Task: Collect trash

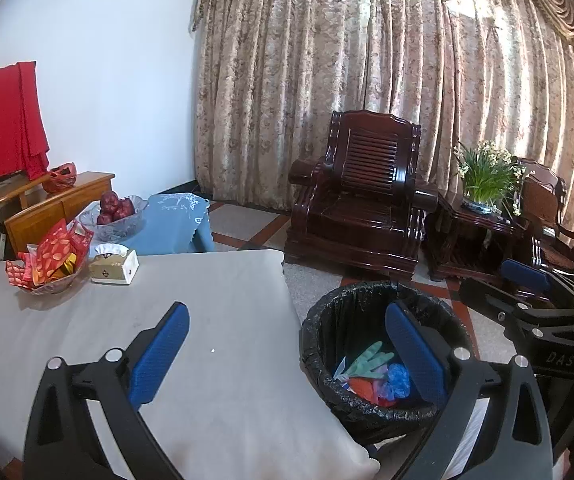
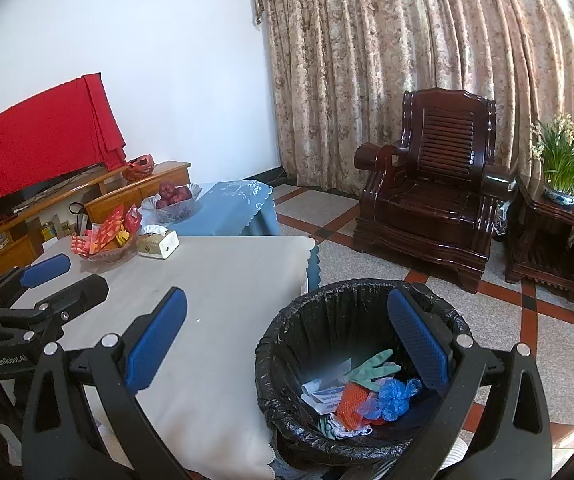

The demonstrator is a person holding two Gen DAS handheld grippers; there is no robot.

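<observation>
A black-lined trash bin (image 1: 327, 320) (image 2: 287, 328) stands on the floor by the right edge of the table. Inside lie a green glove (image 2: 371, 368), a blue plastic wad (image 2: 393, 394), an orange piece (image 2: 351, 402) and white paper (image 2: 323, 394); the glove (image 1: 369, 360) also shows in the left wrist view. My left gripper (image 1: 287, 352) is open and empty, straddling the table edge and the bin. My right gripper (image 2: 287, 352) is open and empty above the bin's near side. Each gripper shows in the other's view: the right one (image 1: 527, 292), the left one (image 2: 47, 280).
The table with a white cloth (image 1: 207, 300) (image 2: 227, 280) carries a bowl of red packets (image 1: 51, 264), a tissue box (image 1: 113, 266) and a glass bowl of red fruit (image 1: 113, 212). A wooden armchair (image 1: 363, 196), a side table with a plant (image 1: 483, 184) and a TV cabinet (image 2: 67, 200) stand around.
</observation>
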